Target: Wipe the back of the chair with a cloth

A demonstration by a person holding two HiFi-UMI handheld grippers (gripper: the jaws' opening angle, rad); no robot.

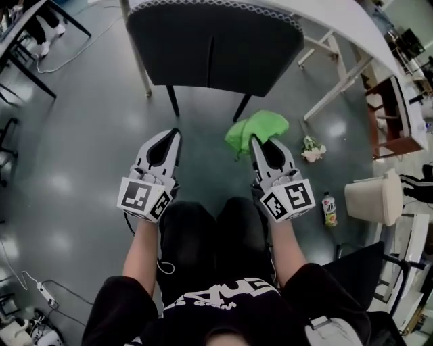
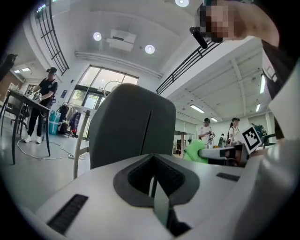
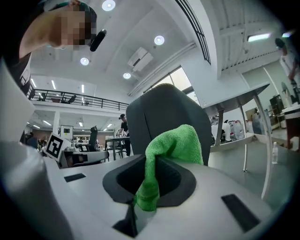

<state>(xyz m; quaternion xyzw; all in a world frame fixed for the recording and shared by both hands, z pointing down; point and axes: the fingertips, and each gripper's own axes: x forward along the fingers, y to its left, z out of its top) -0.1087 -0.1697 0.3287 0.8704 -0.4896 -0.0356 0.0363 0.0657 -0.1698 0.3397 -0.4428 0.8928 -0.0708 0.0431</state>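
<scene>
The dark grey chair back (image 1: 215, 44) stands in front of me, seen from above in the head view, and fills the middle of the left gripper view (image 2: 132, 124) and the right gripper view (image 3: 168, 119). A green cloth (image 1: 256, 130) hangs from my right gripper (image 1: 255, 142), whose jaws are shut on it; the cloth (image 3: 172, 154) bunches up over the jaw tips. My left gripper (image 1: 177, 133) is shut with nothing in it, a little short of the chair back. Both grippers are level, side by side.
A white table (image 1: 325, 17) stands behind the chair, its legs (image 1: 336, 81) to the right. On the floor at right lie a crumpled rag (image 1: 312, 150), a small bottle (image 1: 329, 209) and a beige bin (image 1: 373, 198). Cables (image 1: 61, 64) run at left. People stand far off.
</scene>
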